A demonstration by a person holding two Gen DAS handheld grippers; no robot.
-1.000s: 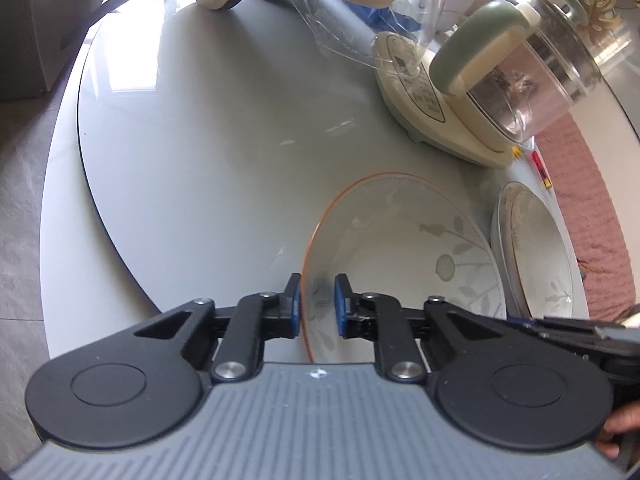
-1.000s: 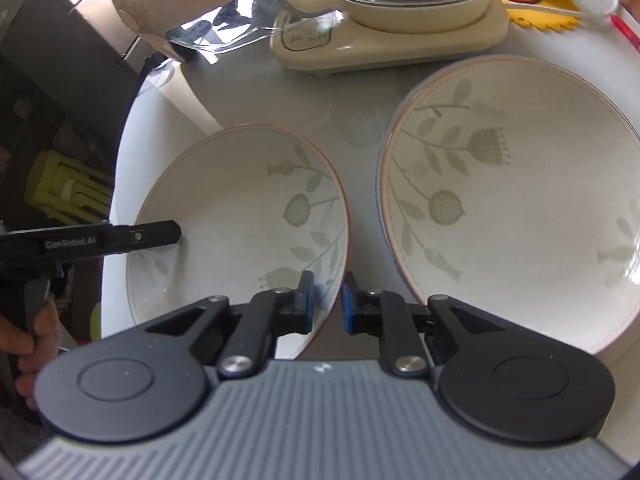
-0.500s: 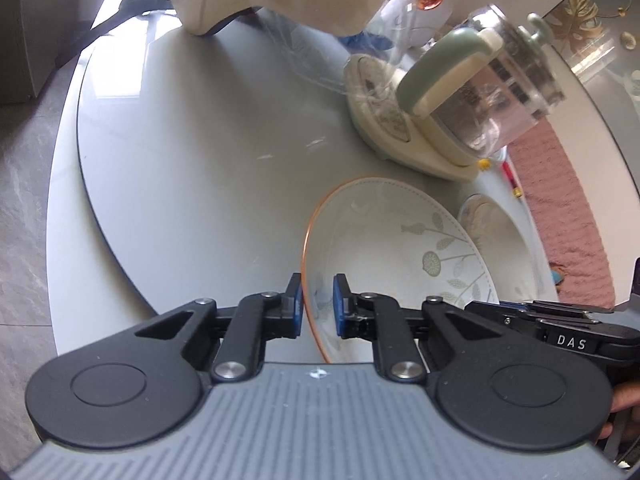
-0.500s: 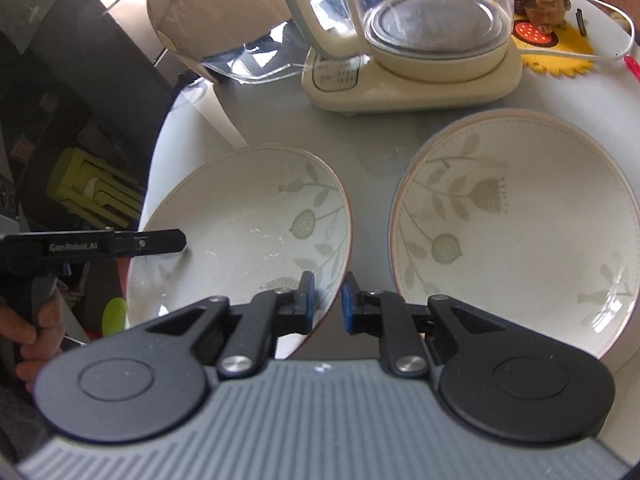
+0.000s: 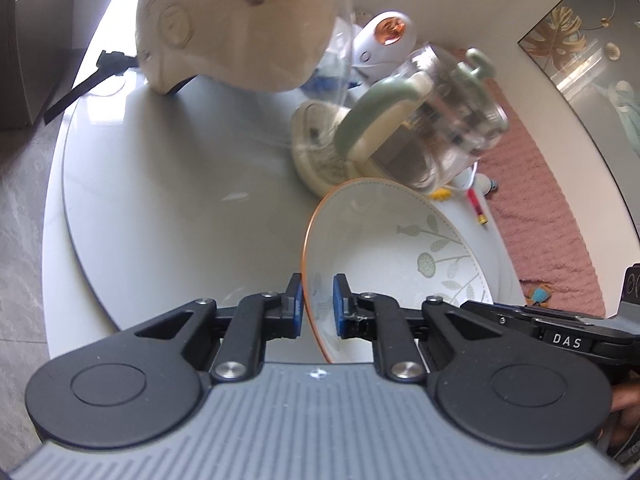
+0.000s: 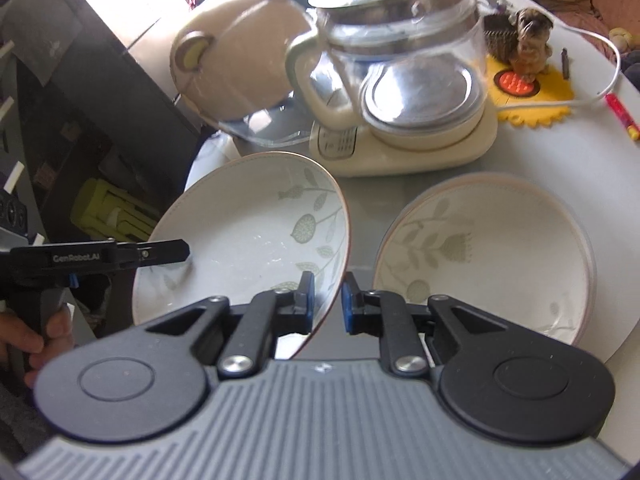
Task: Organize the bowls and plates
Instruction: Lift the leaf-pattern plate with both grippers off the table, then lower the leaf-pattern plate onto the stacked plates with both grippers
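A white bowl with a leaf pattern and an orange rim (image 5: 400, 256) (image 6: 248, 240) is held up off the table by both grippers. My left gripper (image 5: 317, 305) is shut on its left rim. My right gripper (image 6: 327, 302) is shut on its right rim. The left gripper also shows in the right wrist view (image 6: 120, 254) at the bowl's far side. A second bowl of the same pattern (image 6: 488, 248) rests on the grey table (image 6: 360, 200), to the right of the lifted bowl.
A glass kettle on a cream base (image 6: 404, 92) (image 5: 424, 136) stands just behind the bowls. A cream bear-shaped appliance (image 5: 236, 28) (image 6: 236, 64) stands further back. A dog figurine on a yellow mat (image 6: 528, 64) and a red pen (image 6: 622, 116) lie at the back right.
Both grippers have lifted the left bowl off the table and tilted it. The cameras rose, so the kettle and the second bowl look smaller and further off.
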